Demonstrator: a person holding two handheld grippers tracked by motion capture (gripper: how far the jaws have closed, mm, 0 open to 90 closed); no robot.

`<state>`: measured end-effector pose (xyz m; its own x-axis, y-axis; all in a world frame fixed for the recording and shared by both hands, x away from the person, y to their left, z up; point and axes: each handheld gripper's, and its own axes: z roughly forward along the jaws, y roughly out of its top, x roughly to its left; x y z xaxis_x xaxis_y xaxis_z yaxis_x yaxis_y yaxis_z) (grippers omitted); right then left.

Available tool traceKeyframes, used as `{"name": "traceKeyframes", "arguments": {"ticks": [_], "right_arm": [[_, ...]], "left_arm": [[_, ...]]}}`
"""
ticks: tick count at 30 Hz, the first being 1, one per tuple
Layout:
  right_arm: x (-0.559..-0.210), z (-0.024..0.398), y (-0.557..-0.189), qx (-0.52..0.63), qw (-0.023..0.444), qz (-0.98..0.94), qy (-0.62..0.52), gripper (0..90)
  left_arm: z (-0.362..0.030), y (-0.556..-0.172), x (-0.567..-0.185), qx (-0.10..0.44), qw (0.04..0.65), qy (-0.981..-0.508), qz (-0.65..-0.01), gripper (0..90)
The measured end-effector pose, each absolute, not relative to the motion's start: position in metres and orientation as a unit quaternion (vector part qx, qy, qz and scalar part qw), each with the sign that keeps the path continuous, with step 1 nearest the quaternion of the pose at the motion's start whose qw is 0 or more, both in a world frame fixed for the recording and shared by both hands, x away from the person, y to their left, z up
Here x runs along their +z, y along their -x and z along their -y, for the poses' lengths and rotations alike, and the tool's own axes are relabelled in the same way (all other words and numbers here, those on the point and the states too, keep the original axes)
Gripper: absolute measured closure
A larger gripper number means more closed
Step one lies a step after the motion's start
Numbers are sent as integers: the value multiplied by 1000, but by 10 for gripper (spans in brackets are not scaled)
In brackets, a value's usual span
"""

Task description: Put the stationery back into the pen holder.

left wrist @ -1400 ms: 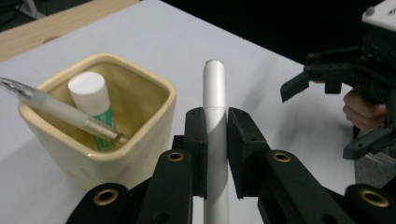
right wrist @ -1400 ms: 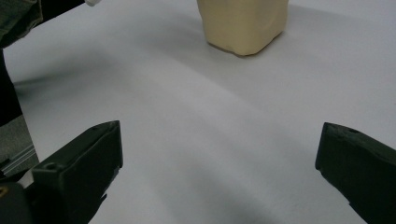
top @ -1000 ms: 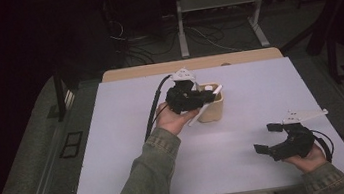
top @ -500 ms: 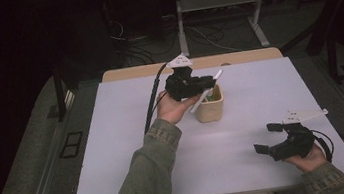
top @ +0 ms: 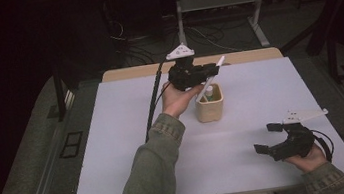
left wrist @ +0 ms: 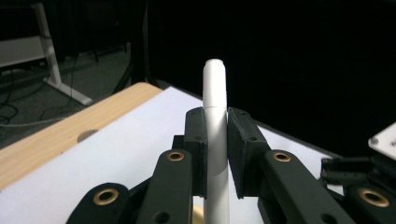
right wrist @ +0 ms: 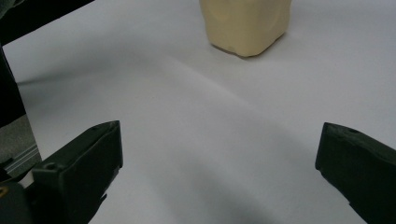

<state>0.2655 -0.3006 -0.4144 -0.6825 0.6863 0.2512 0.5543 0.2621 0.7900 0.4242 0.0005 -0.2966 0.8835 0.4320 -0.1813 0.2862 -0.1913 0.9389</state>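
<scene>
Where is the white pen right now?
High view: white pen is clamped in the left gripper, tilted above the beige cup, left of table centre.

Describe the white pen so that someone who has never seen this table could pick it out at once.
On the white table, look to the far middle, where a beige cup stands. Just above its rim, the left gripper clamps a slim white pen, tilted up toward the far edge. It is the one pen held in the air; another white item stays down inside the cup.
</scene>
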Motion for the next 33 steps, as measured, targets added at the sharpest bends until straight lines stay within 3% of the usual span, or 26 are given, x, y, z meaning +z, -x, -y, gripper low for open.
{"name": "traceKeyframes", "arguments": {"ticks": [15, 22, 33], "right_arm": [[-414, 300, -265, 466, 71, -792, -388, 4], [-414, 300, -265, 467, 71, -793, -386, 4], [-414, 300, -265, 467, 71, -793, -384, 4]], "left_arm": [[10, -434, -319, 66, 636, -732, -237, 775], [8, -435, -332, 95, 656, -711, -234, 775], [9, -444, -354, 96, 648, -713, -251, 774]]}}
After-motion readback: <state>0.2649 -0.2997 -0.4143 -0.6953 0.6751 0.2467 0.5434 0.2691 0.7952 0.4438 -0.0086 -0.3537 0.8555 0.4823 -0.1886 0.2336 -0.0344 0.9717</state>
